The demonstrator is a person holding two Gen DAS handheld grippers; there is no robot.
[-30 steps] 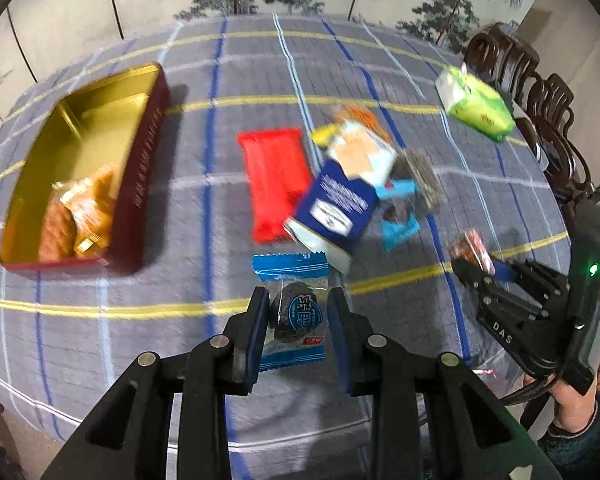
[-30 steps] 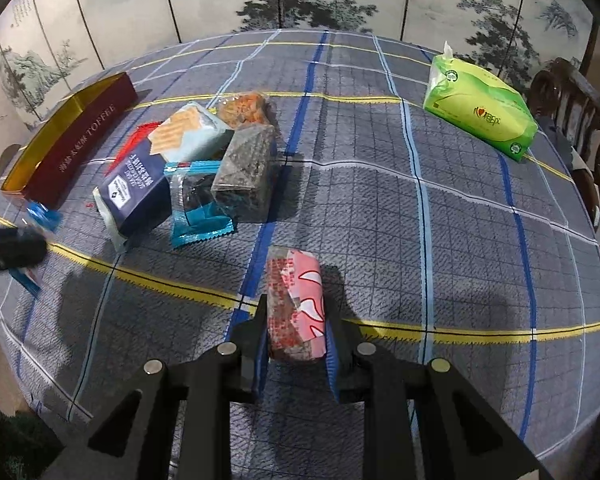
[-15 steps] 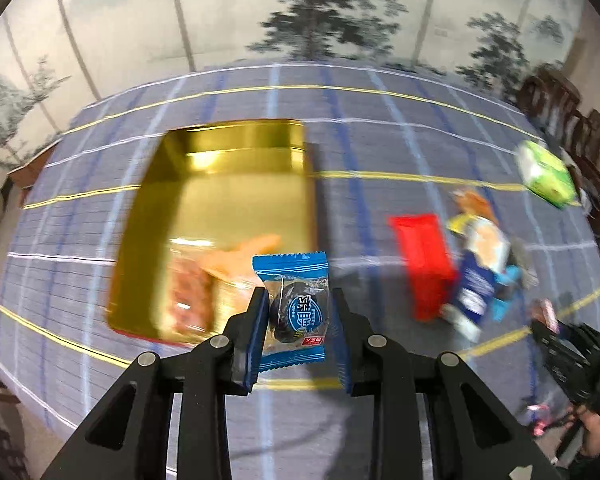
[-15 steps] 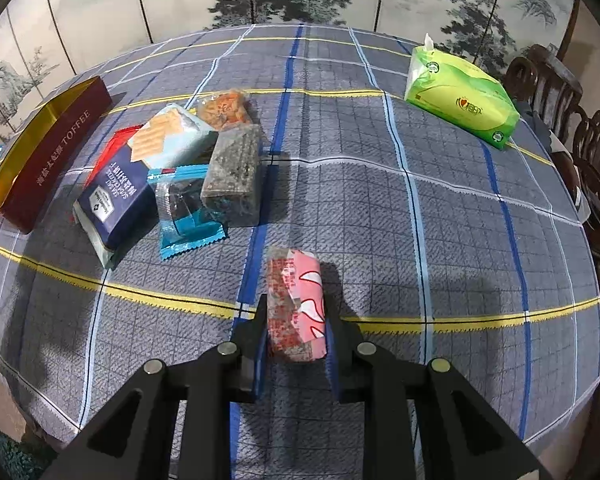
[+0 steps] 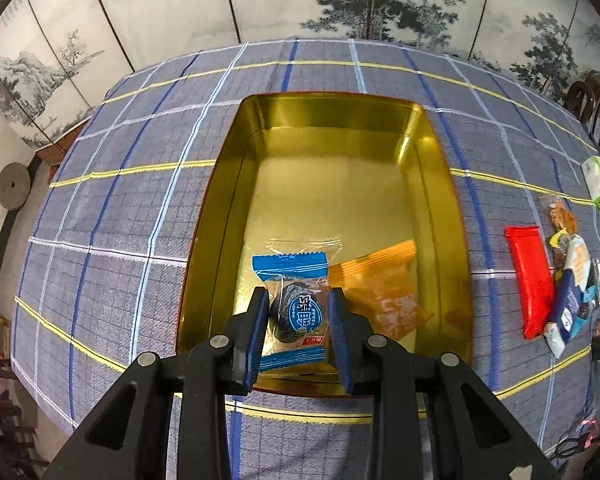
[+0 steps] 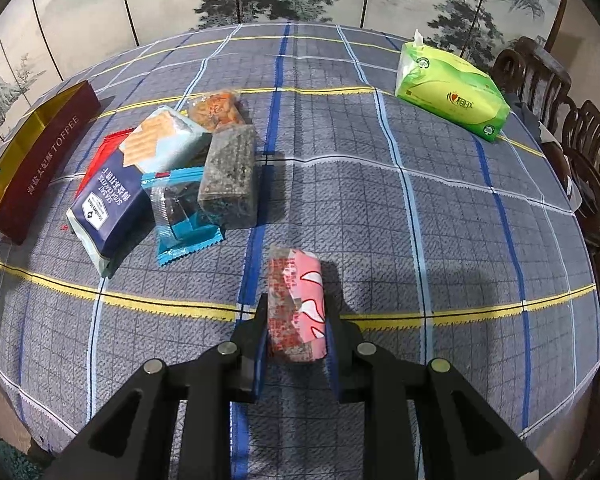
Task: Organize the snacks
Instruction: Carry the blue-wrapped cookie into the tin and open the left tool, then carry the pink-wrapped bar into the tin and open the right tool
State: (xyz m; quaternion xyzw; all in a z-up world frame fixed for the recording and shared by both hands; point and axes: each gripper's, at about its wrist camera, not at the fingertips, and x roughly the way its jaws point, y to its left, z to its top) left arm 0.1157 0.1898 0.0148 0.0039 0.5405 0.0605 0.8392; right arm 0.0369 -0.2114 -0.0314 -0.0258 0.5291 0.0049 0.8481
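My left gripper (image 5: pixel 298 300) is shut on a blue-wrapped dark snack (image 5: pixel 294 308) and holds it over the near end of the gold tin (image 5: pixel 440 184). An orange snack packet (image 5: pixel 380 288) lies in the tin, right of the held one. My right gripper (image 6: pixel 296 312) is shut on a pink and white snack packet (image 6: pixel 296 300) above the checked tablecloth. A pile of snacks lies to its far left: a navy cracker pack (image 6: pixel 108 200), a blue packet (image 6: pixel 180 216), a dark grey bar (image 6: pixel 230 172), an orange bag (image 6: pixel 216 106). The tin (image 6: pixel 40 160) shows at the left edge.
A green tissue pack (image 6: pixel 450 92) sits at the far right of the round table. Dark wooden chairs (image 6: pixel 580 140) stand along the right side. A red packet (image 5: pixel 532 276) lies between tin and pile. A painted folding screen stands behind the table.
My left gripper has carried the blue-wrapped snack leftwards from beside the pile to above the gold tin. The right gripper has stayed put with its pink packet.
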